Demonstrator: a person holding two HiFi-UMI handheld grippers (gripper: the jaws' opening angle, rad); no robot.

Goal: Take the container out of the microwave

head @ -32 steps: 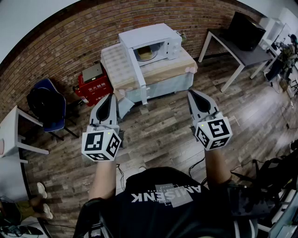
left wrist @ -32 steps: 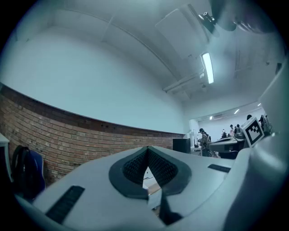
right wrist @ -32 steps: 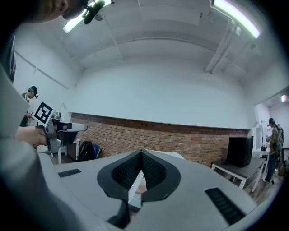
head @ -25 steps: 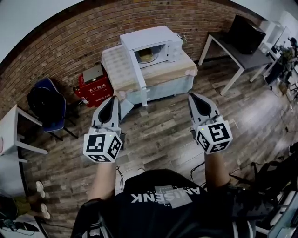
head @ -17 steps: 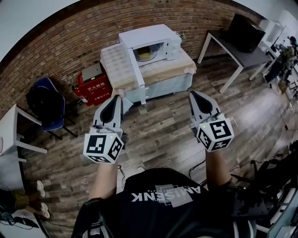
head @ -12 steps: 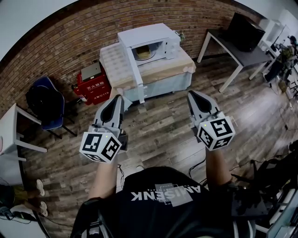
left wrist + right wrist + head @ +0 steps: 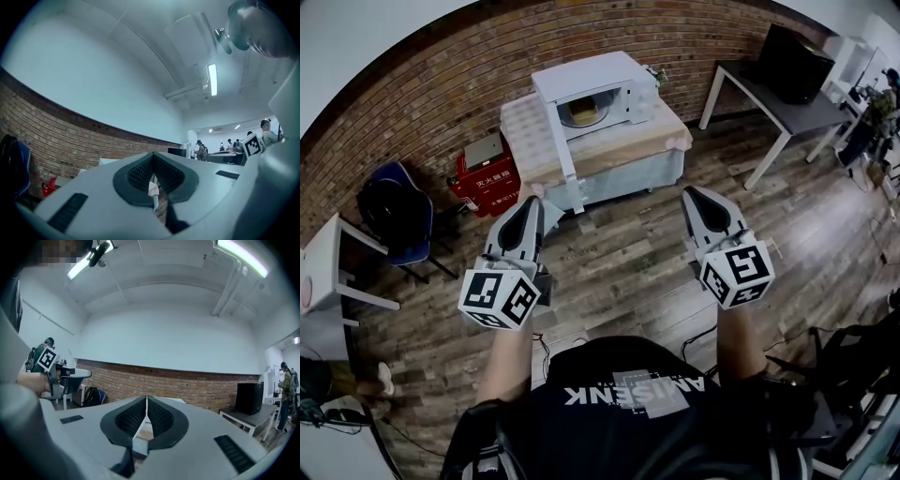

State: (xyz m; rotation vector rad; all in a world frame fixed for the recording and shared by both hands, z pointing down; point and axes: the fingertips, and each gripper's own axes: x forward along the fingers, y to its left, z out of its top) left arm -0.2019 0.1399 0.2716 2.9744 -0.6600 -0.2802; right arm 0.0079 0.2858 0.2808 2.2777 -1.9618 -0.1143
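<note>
The left gripper (image 7: 531,201) and right gripper (image 7: 690,193), both closed and empty, point at the open microwave (image 7: 614,70) well ahead, where the tan container (image 7: 581,113) sits inside, probably light and rigid, best pinched by its near rim.

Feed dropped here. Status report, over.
Left gripper, right gripper shut, empty, short of microwave. Container inside, door open. Nothing blocking.

Covered table (image 7: 649,137) — microwave (image 7: 586,71) on top.

Container (image 7: 582,114) inside microwave (image 7: 587,73); microwave on counter (image 7: 630,144).
</note>
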